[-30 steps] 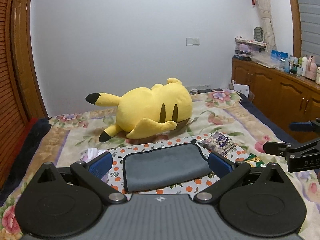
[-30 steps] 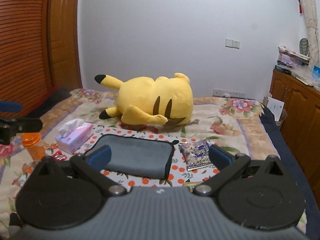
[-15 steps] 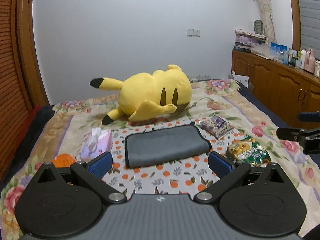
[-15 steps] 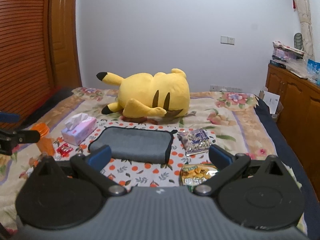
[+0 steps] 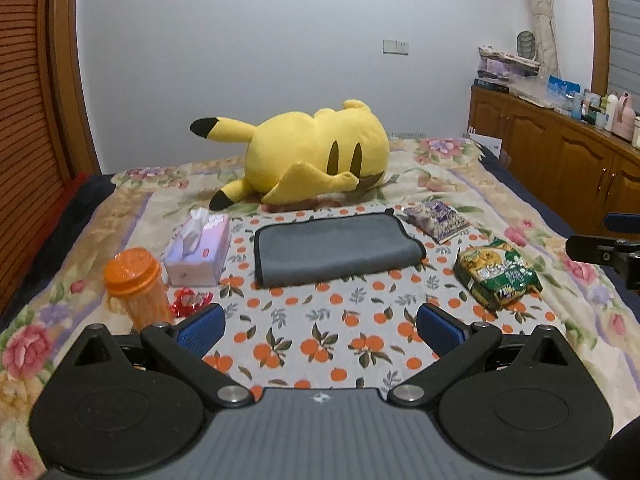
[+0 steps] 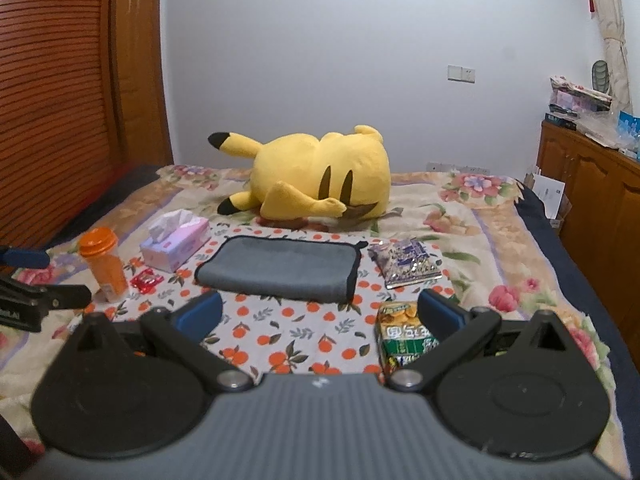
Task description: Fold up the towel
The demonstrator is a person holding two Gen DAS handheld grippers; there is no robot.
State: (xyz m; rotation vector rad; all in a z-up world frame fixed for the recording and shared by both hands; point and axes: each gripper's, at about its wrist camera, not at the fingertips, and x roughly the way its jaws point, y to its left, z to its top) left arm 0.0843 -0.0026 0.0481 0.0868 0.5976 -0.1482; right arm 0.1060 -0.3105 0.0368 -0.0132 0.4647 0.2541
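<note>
Looks basically done here. Left to right: the left tool hangs released and empty, the grey microfibre towel with black edging lies folded into a neat rectangle mid-bed on the orange-print cloth, well apart from both, and the right tool gapes empty too. Nothing obvious left.

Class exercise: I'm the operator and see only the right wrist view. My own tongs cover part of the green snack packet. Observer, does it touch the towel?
Observer: No. The left wrist view shows the whole green snack packet, lying apart from the folded grey towel.
Operator: Are the left tongs holding anything?
Observer: No. The left tongs are open, with only the orange-print cloth between them.
Operator: Anything further along the wooden cabinet?
Observer: Bottles stand on the wooden cabinet.
</note>
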